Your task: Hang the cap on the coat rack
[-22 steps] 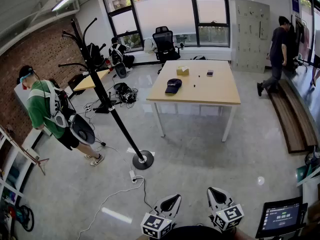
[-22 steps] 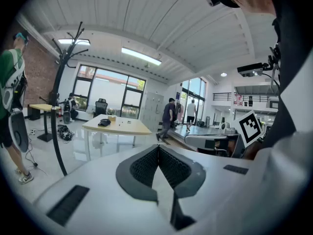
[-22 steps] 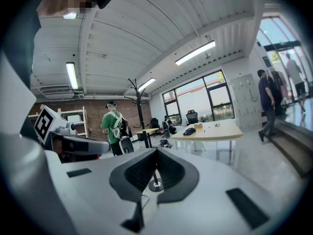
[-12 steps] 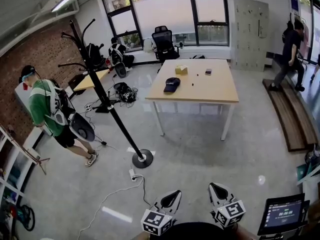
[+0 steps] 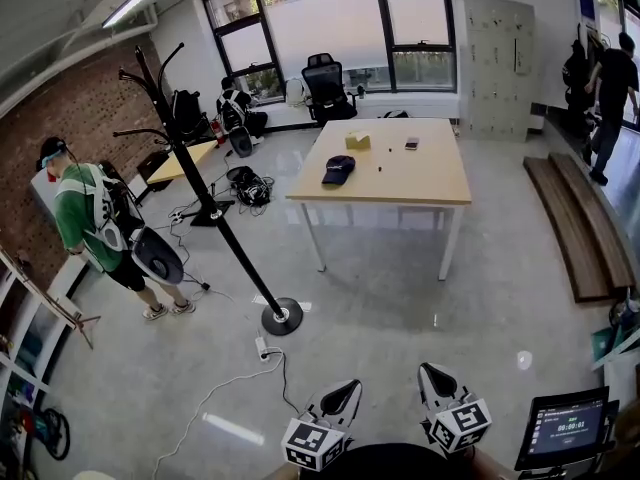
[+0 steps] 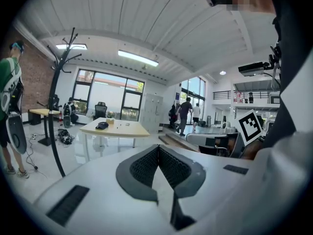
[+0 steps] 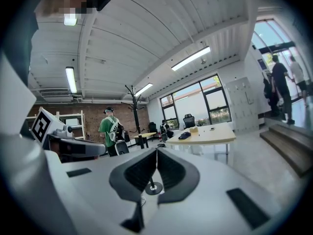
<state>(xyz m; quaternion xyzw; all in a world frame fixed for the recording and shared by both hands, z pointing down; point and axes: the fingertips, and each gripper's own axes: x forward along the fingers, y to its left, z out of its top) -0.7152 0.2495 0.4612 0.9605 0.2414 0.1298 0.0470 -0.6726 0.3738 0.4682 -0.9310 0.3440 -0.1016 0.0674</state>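
Only the bystanders have moved; the person in green (image 5: 85, 223) has stepped a little left. Left gripper (image 5: 340, 400) and right gripper (image 5: 437, 383) have their jaws pressed together, empty. Coat rack (image 5: 215, 218) stands ahead to the left; the cap (image 5: 338, 169) lies farther, on the left side of the table (image 5: 420, 183), well apart, roughly straight ahead of the left gripper, which is nearer; its brim perhaps points toward us.

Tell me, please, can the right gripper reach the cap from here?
Probably not yet: the cap lies on the table, far across the floor from the shut right gripper. Nothing blocks the walk over.
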